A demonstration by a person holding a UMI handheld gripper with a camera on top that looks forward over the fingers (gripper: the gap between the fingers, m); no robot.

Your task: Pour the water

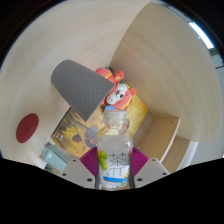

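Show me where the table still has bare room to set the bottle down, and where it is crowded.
The gripper holds the bottle. Bare table lies between the grey cup and the red disc, and beyond the cup. Crowded: just ahead, the cup, the orange toy and the yellow printed sheet sit close together.

The bottle (116, 150) is clear with a white and green label. Behind it stand a gray cup (78, 84) and an orange and white toy (119, 93).

Pale table (45, 85) carries grey cup (78, 82), plush toy (118, 93).
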